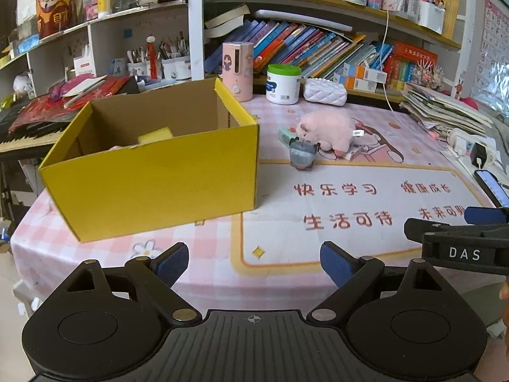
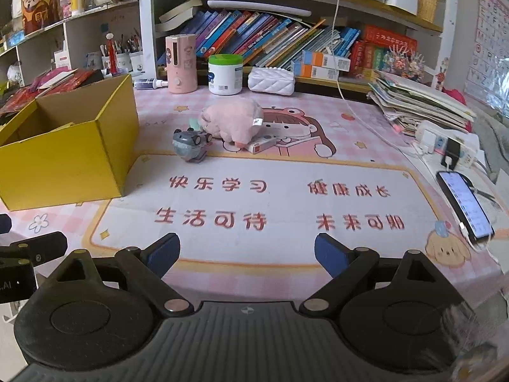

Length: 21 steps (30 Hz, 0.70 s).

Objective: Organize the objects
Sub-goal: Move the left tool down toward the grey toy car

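left claw [image 1: 254, 264]: jaws wide apart, nothing between them, held low over the near edge of the table [image 1: 350, 242].
right claw [image 2: 246, 254]: jaws also wide apart and empty, beside the left one (its black body shows at the right edge of the left view).
box [image 1: 152, 184]: yellow, open-topped, on the left part of the table; something pale yellow already lies inside, the rest of its floor is hidden by the near wall.
loose things: a pink plush pig [image 2: 233, 121], a small grey toy car [image 2: 191, 146] touching its snout, a little white carton [image 2: 261, 145] tucked under its rear, a green bit behind that i cannot make out.
where they lie: in a cluster near the middle of the table, just right of the box, well apart from both claws.
key relation: from the right claw the cluster sits ahead and a little to the left; from the left claw it sits ahead and to the right, with the box straight ahead-left.
long axis: the pig lies roughly crosswise to both claws.
nearer hand: probably the right, whose path is clear of the box.
likely next: reach forward for the car or pig, then carry it left into the box.
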{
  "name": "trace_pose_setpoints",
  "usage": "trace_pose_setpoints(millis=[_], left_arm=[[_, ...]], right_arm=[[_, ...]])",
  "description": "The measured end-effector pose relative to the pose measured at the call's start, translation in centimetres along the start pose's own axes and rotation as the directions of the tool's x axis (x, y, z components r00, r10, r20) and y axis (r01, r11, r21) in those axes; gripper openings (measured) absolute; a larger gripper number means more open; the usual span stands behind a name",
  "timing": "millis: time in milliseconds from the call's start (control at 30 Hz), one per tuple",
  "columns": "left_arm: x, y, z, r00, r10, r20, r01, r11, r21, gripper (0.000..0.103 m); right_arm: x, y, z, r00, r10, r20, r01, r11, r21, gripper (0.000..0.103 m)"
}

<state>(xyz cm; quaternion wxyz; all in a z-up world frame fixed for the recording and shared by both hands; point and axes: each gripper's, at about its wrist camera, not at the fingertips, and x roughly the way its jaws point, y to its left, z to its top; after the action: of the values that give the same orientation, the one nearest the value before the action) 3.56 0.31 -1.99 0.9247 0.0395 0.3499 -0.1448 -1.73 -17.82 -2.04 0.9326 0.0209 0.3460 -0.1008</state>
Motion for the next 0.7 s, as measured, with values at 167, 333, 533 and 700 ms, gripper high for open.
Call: trace_pose_setpoints(millis=[167,333,533,700], left_arm=[[2.0,-1.5,1.5,1.0,0.005,0.0,-0.005,1.0,0.003,0.092],[3.9,-3.1,3.0,1.0,0.016,-0.013,-0.015,1.0,0.005,0.092],[5.5,-4.9,4.5,0.999,0.035,-0.016,-0.035,0.999,-0.003,0.092],[6.6,-6.5,5.5,0.999,0.046,-0.018,-0.046,0.999,0.0,0.092]], right_arm=[[2.3,-1.2,1.9,1.0,0.02,-0.012,-0.02,1.0,-0.014,0.092],[4.5,-2.5,3.7,0.999,0.043,-0.021,-0.043,0.998,-0.035,0.092],[6.7,-4.5,5.6,0.998,0.064,-0.024,-0.065,0.997,-0.038,0.092],[8.1,-6.3,6.8,0.997,0.079,-0.018,-0.08,0.996,-0.033,0.092]])
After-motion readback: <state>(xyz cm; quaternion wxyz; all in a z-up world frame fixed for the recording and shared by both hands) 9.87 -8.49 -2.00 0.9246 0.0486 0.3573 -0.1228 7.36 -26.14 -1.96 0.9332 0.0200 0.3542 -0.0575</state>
